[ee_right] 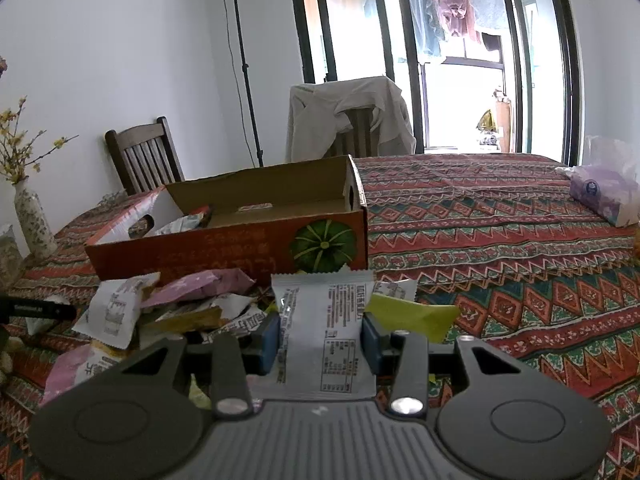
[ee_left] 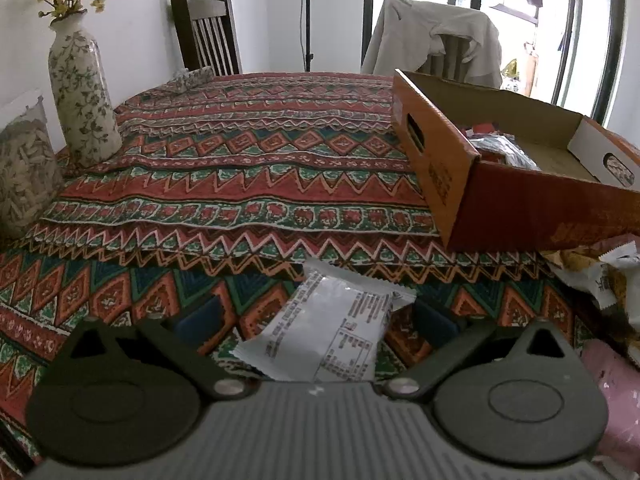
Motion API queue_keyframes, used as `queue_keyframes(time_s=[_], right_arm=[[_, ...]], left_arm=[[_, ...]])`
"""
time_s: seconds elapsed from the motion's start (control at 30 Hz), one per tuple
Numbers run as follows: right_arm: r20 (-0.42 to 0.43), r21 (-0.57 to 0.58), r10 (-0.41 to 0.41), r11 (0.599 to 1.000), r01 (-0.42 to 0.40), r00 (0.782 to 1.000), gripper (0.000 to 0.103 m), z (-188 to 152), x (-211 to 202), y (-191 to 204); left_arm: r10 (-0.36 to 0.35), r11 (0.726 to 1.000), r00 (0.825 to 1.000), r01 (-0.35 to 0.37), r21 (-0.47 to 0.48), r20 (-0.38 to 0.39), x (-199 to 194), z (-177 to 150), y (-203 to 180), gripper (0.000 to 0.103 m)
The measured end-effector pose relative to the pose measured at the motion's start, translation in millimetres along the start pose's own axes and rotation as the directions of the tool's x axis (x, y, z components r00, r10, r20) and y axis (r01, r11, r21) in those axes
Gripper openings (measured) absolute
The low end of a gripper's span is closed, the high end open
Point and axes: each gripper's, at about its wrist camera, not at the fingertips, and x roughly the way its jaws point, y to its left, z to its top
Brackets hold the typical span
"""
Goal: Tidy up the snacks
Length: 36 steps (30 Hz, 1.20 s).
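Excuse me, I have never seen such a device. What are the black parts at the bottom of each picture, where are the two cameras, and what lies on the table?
There is no robot here: a person holds a two-finger gripper in each hand, and a wide-angle camera on each looks forward along its fingers. The black parts are the grippers' own bodies.

In the left camera's picture, the left gripper stands open around a white snack packet lying on the patterned tablecloth. A flowered vase stands at the left.

In the right camera's picture, the right gripper is shut on another white packet. Behind it lie a heap of loose snack packets and an orange cardboard box with a few packets already inside.
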Motion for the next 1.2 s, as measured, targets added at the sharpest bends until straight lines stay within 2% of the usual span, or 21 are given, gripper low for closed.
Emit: queue_keyframes(time_s=[0.1,0.17,0.23,0.27,0.33,0.57,0.77,1.07,1.2], right_arm=[[0.000,0.001,-0.003,1.000,0.003,1.000,0.042,0,0,-1],[0.001,0.002,-0.004,1.000,0.004,1.000,0.042,1,-1,-2],[0.001,0.003,-0.004,1.000,0.004,1.000,0.042,1,-1,-2],[0.001,0.002,-0.004,1.000,0.004,1.000,0.042,1,-1,-2],[-0.003,0.001,-0.003,1.000,0.003,1.000,0.042,1,0,-2],[-0.007,-0.003,-0.002,1.000,0.002,1.000,0.042,2,3,-1],[0.041,-0.030,0.008,1.000,-0.007,0.999,0.042,15,4,5],[0.161,-0.096,0.026,0.995,-0.011,0.987,0.042,64,18,22],[0.192,-0.113,0.054,0.993,-0.033,0.980,0.042,89,35,30]], left_arm=[[0.005,1.000,1.000,-0.005,-0.002,0.007,-2,-2,0,0.102],[0.013,1.000,1.000,-0.013,-0.004,0.024,-6,-5,-3,0.096],[0.009,1.000,0.999,-0.008,-0.018,0.052,-13,-8,-4,0.073],[0.008,1.000,0.998,-0.006,-0.021,0.066,-16,-10,-5,0.068],[-0.005,1.000,0.996,0.006,-0.019,0.086,-23,-14,-6,0.046],[-0.029,0.999,0.982,0.032,-0.015,0.185,-52,-18,-18,0.045],[-0.099,0.995,0.947,0.098,0.018,0.307,-86,-1,-41,0.045],[-0.182,0.983,0.902,0.174,0.055,0.392,-92,44,-85,0.045],[-0.203,0.979,0.890,0.197,0.058,0.408,-84,64,-102,0.045]])
